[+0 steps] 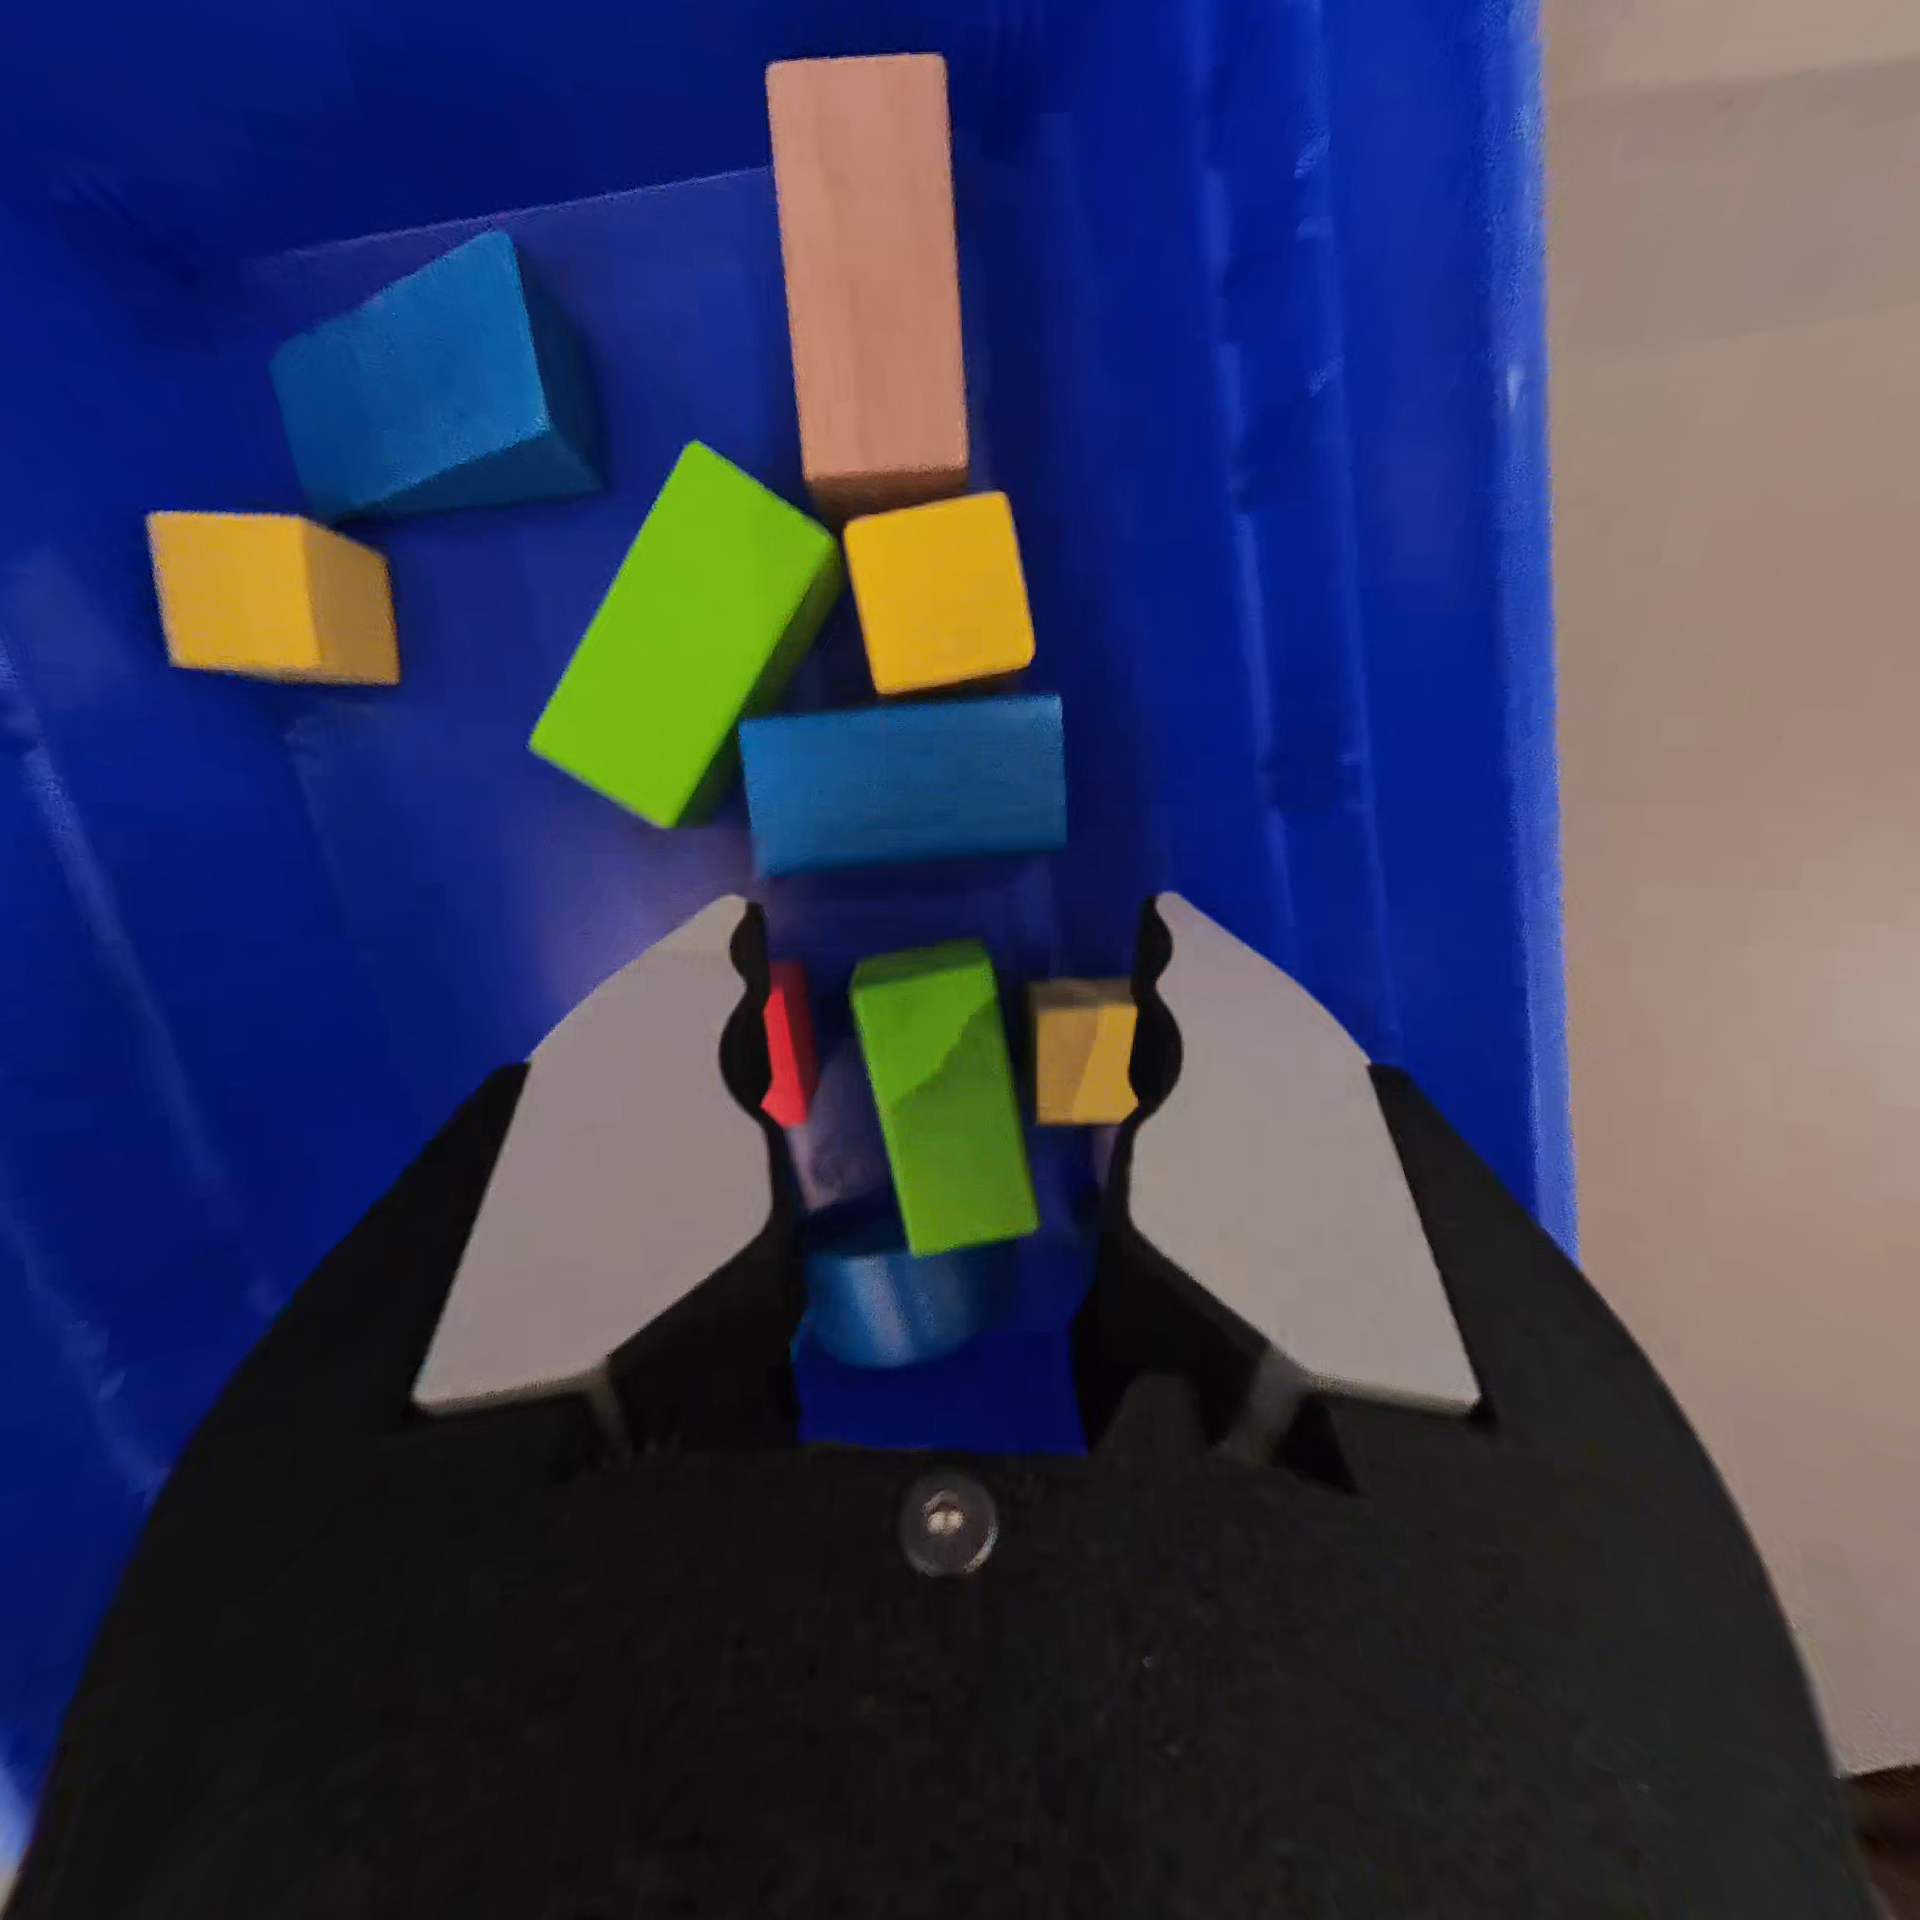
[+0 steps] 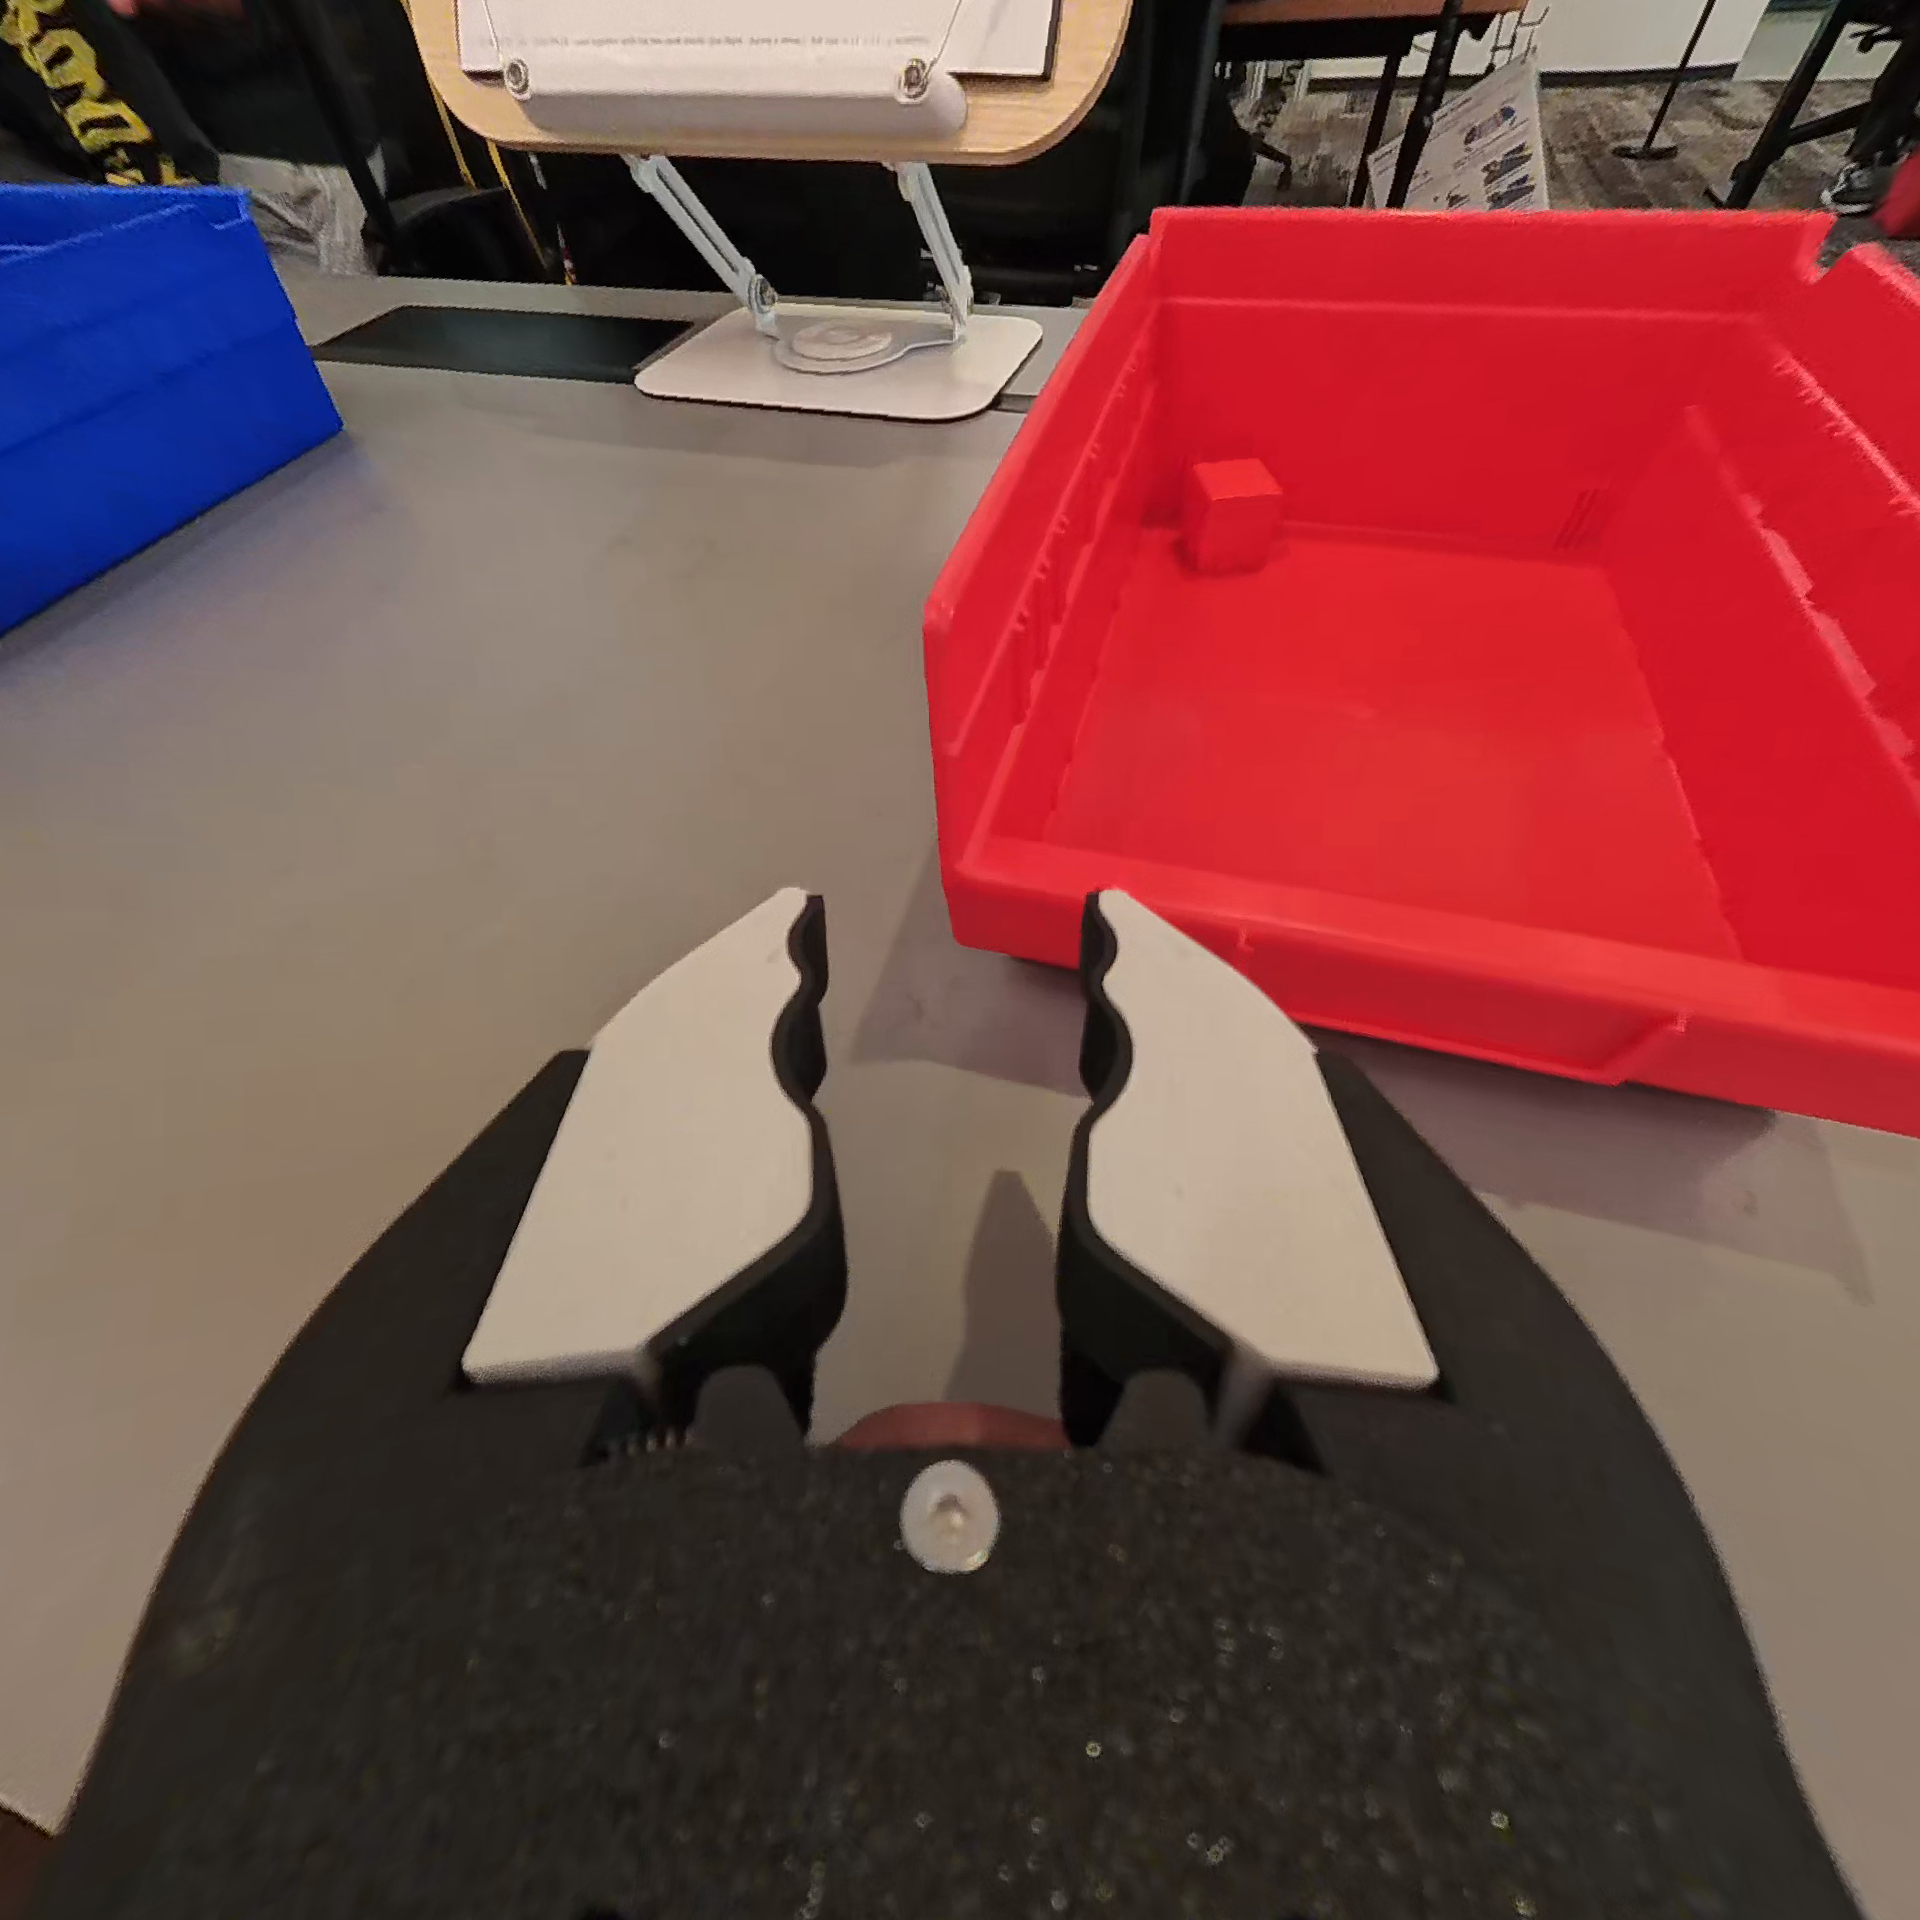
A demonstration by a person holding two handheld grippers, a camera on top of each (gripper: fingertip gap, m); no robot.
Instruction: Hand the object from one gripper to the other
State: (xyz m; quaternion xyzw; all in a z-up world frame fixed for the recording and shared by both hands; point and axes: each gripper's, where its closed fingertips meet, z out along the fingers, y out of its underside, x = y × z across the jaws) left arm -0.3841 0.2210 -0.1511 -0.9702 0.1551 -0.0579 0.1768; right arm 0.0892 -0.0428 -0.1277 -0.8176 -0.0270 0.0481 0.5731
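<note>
My left gripper (image 1: 948,940) is open and points down into a blue bin (image 1: 1299,520) full of wooden blocks. A small green block (image 1: 940,1101) lies between its fingers without touching them, with a red block (image 1: 787,1039) at the left finger, a small yellow block (image 1: 1081,1049) at the right finger and a blue cylinder (image 1: 894,1314) below. Farther in lie a large green block (image 1: 686,634), a blue block (image 1: 904,781), a yellow cube (image 1: 937,590), a tan block (image 1: 868,270), a blue wedge (image 1: 426,374) and another yellow block (image 1: 265,597). My right gripper (image 2: 953,930) is open and empty above the grey table (image 2: 468,779).
A red bin (image 2: 1455,977) stands at the right of the table with one red cube (image 2: 1231,511) in its far left corner. The blue bin also shows in the right wrist view (image 2: 135,384) at far left. A white stand (image 2: 842,353) is at the table's back.
</note>
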